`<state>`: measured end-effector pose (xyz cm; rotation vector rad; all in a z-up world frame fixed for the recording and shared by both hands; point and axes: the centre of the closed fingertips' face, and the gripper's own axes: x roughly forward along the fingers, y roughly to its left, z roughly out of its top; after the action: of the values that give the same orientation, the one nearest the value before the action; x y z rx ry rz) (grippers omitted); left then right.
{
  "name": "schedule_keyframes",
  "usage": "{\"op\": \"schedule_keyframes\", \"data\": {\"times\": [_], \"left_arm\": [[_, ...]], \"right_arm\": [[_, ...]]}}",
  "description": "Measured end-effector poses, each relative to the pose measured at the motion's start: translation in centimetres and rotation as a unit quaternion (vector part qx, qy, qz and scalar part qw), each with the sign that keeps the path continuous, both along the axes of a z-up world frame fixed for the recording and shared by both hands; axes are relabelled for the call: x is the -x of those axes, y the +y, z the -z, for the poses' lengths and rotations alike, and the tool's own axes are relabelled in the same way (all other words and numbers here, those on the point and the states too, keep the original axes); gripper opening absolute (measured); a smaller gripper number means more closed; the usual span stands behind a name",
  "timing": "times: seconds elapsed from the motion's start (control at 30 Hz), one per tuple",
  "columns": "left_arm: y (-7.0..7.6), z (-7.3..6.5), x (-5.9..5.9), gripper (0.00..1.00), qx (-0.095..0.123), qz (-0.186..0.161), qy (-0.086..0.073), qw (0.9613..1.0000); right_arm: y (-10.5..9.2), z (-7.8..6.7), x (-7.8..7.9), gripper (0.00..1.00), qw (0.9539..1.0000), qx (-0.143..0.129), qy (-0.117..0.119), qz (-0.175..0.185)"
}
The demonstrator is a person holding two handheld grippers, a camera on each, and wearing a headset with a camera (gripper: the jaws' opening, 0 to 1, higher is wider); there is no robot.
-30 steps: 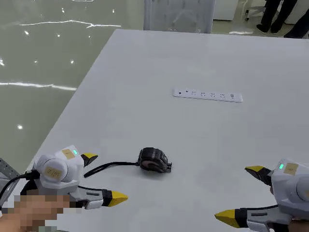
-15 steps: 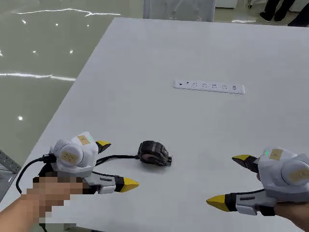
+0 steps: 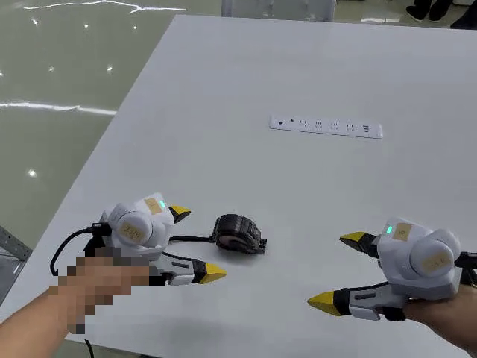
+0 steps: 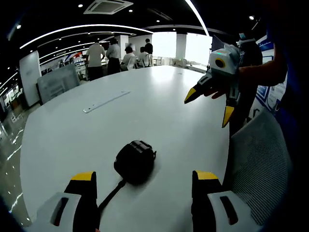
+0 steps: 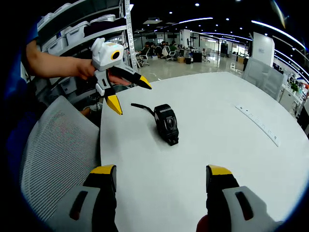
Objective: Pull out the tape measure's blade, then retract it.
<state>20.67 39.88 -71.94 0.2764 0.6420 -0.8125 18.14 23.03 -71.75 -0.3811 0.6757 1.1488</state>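
From the head view, the tape measure (image 3: 238, 234) is lying on the white table (image 3: 246, 89), just ahead of the left gripper (image 3: 200, 243), whose jaws are standing wide apart and holding nothing. The black strap (image 3: 190, 239) is trailing back between those jaws. The right gripper (image 3: 332, 270) is hovering well off to the far side, also spread and empty.

In the left gripper view the tape measure (image 4: 135, 162) is sitting between the two yellow tips and just ahead of them, not touching either, with the right gripper (image 4: 207, 110) hanging in the air well beyond.

In the right gripper view the case is lying ahead of the open jaws, one narrow end turned toward them, and the left gripper (image 5: 130, 97) is poised behind it.

It looks like a hard, compact case – likely dense for its size, with a rubbery shell that should resist slipping. I'd clamp it across the flat sides with the left gripper. The blade should be thin, springy steel that snaps back, so the right gripper is going to need a firm pinch on the end hook – which is too small to make out here.
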Motion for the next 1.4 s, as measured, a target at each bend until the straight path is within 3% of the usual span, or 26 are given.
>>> {"op": "schedule_keyframes", "data": {"times": [0.3, 0.4, 0.67, 0.9, 1.4], "left_arm": [[-0.9, 1.1, -0.9, 0.75, -0.029, 0.043, -0.006, 0.9986], [-0.9, 1.7, -1.1, 0.74, -0.060, 0.066, -0.015, 0.9959], [-1.9, 2.7, -1.8, 0.71, -0.074, 0.100, -0.011, 0.9922], [-2.6, 3.2, -3.1, 0.68, -0.077, 0.116, -0.009, 0.9902], [-3.5, 4.7, -4.2, 0.59, -0.109, 0.182, -0.011, 0.9771]], "right_arm": [[1.6, 1.2, -1.2, 0.66, 0.9997, -0.001, -0.008, -0.021], [2.0, 1.6, -1.5, 0.65, 0.9997, -0.004, -0.006, -0.026], [3.0, 3.0, -2.3, 0.61, 0.9993, -0.005, -0.006, -0.036], [4.2, 4.4, -2.8, 0.57, 0.9982, 0.000, -0.010, -0.060], [6.3, 6.6, -4.2, 0.46, 0.9949, 0.002, -0.013, -0.100]]}}
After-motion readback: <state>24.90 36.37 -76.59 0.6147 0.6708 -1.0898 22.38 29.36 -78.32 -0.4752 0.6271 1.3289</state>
